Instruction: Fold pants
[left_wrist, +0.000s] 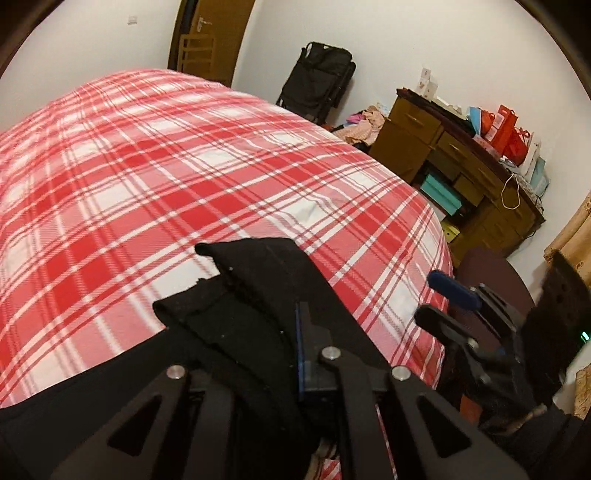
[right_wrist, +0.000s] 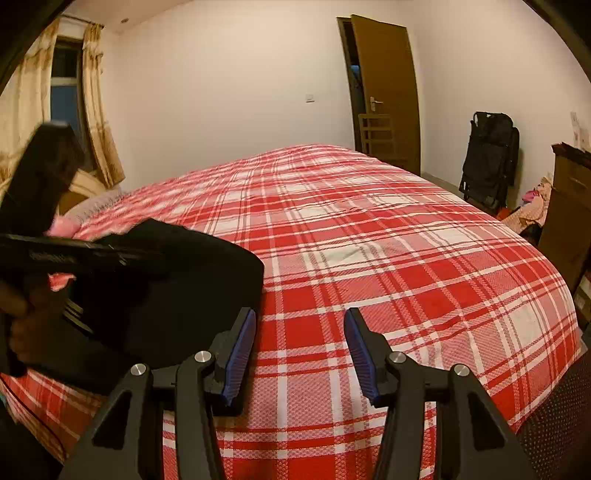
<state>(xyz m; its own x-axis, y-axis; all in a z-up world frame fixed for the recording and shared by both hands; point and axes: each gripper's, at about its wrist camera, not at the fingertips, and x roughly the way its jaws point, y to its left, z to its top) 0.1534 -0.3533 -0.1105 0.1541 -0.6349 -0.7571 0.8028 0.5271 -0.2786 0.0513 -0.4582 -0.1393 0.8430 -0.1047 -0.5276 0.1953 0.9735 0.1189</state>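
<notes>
The black pants (left_wrist: 255, 295) lie near the front edge of the bed, with a bunched fold raised over my left gripper (left_wrist: 295, 332). That gripper is shut on the fold, and cloth hides most of its fingers. In the right wrist view the pants (right_wrist: 192, 280) form a dark heap at the left, and a hand (right_wrist: 22, 332) holds the left gripper's body beside them. My right gripper (right_wrist: 299, 350) is open just right of the pants, with only bedcover between its blue pads (right_wrist: 240, 354). The left wrist view also shows the right gripper (left_wrist: 439, 302), open at the bed's edge.
A red and white plaid cover (left_wrist: 166, 166) spreads over the whole bed. A wooden desk (left_wrist: 461, 166) piled with bags and boxes stands past the bed's right side. A black folded chair (left_wrist: 317, 81) leans on the wall near a brown door (right_wrist: 384, 92). Curtains (right_wrist: 96, 110) hang at the far left.
</notes>
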